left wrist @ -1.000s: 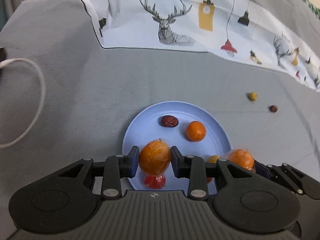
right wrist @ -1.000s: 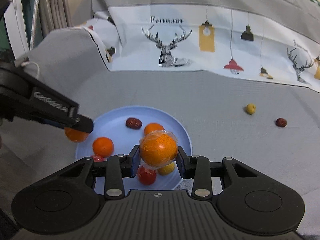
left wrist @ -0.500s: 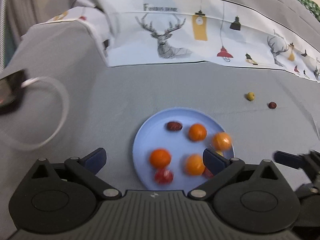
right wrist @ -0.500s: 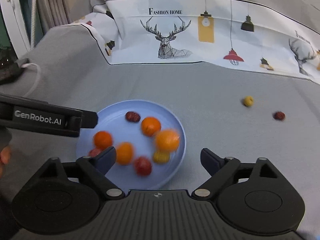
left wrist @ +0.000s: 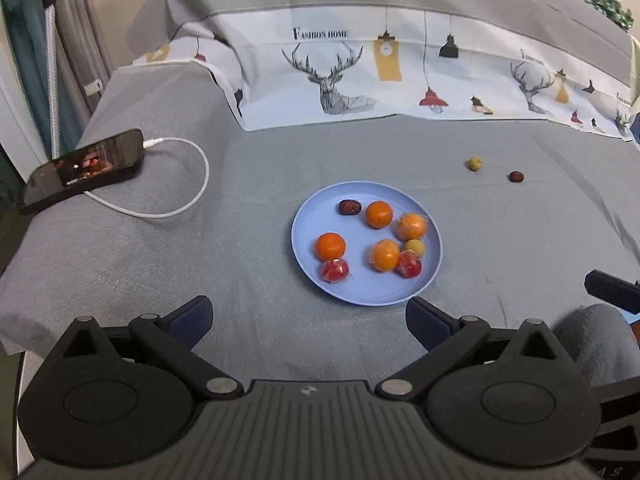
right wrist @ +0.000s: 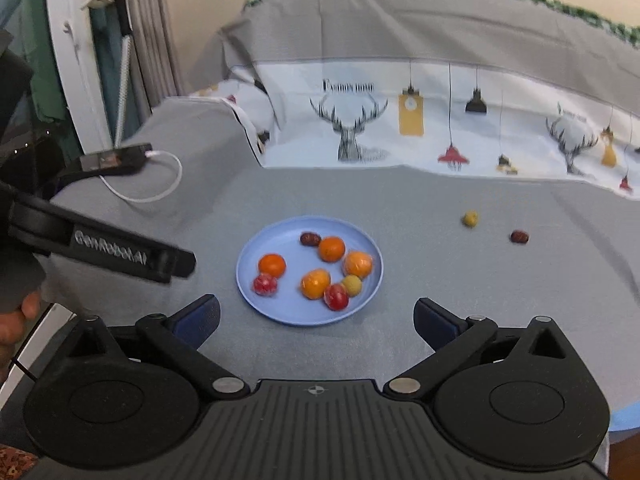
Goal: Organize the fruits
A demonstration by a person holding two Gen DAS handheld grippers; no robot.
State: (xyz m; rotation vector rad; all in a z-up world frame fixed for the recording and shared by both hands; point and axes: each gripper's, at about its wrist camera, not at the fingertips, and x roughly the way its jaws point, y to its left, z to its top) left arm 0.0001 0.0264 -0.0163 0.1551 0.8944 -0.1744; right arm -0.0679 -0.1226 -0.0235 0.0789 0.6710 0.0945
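- A phone (left wrist: 82, 168) with a white cable (left wrist: 188, 184) is seen at the left of the frame.
- The left gripper (left wrist: 308, 316) is held wide apart and empty.
- Oranges, red fruits and a date are gathered on the blue plate (left wrist: 308, 236) at centre.
- The right gripper (right wrist: 316, 316) has just been opened wide; nothing is held.
- A yellow fruit (left wrist: 475, 163) and a second date (left wrist: 516, 177) are left on the grey cloth, upper right.

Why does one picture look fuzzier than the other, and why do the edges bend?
Left wrist view: sharp, the fruit on the blue plate crisp. Right wrist view: smeared, the deer cloth's lettering unreadable. Both views: a fisheye lens bows the edges; soft, even light, faint shadows.
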